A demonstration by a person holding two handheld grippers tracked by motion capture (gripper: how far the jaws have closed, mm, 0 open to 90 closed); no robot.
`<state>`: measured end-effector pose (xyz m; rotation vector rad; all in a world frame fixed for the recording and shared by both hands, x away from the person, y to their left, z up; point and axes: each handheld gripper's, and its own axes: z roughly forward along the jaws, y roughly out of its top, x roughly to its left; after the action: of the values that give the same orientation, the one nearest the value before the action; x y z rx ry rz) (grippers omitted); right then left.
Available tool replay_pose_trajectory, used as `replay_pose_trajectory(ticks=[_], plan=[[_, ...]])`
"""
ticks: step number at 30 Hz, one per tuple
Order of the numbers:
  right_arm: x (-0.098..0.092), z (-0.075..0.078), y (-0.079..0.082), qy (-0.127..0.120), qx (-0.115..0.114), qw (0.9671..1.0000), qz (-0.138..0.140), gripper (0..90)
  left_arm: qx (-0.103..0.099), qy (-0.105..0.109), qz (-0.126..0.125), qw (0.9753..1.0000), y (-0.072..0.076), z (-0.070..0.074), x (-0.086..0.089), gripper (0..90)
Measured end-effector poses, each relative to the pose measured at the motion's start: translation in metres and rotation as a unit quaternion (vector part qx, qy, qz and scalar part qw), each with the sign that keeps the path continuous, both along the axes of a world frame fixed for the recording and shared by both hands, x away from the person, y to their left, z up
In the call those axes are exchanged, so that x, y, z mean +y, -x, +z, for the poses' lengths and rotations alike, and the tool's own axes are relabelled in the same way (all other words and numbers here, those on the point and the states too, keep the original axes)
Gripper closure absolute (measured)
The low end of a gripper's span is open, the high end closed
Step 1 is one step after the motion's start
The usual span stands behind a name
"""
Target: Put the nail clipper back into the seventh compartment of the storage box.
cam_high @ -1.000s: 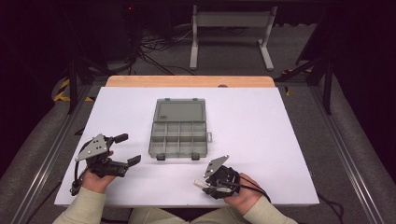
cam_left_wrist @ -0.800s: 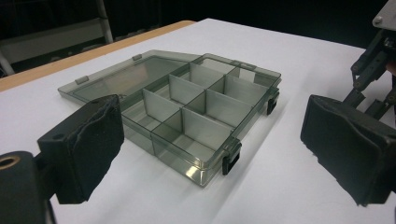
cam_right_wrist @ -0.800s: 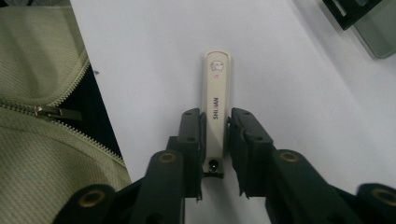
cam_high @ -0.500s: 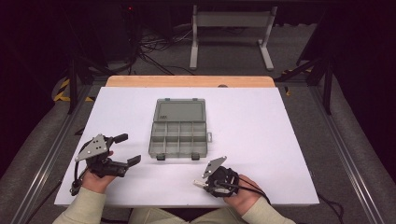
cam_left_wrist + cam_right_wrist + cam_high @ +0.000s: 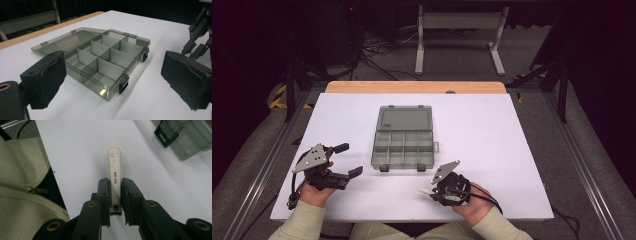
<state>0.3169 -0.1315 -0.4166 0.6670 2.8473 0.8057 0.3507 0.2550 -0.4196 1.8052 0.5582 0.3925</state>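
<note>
We see the compartment box (image 5: 404, 142) lying open in the middle of the desk (image 5: 492, 130), its lid behind the compartments. Our left gripper (image 5: 346, 160) is left of it; our right gripper (image 5: 427, 189), before its right corner, clamps a nail clipper (image 5: 115, 175).

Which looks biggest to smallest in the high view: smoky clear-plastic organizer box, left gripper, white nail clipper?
1. Smoky clear-plastic organizer box, lid open.
2. Left gripper, open.
3. White nail clipper, mostly hidden in the right gripper.
</note>
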Motion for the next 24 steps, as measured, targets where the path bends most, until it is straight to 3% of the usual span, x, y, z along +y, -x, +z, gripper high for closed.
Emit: replay_pose_trajectory(ticks=[24], plan=[[-0.006,0.037,-0.017,-0.048,-0.033,0.9982,-0.012,77.7,0.006,-0.004,-0.002,1.0000,-0.001,0.000,0.001,6.7]])
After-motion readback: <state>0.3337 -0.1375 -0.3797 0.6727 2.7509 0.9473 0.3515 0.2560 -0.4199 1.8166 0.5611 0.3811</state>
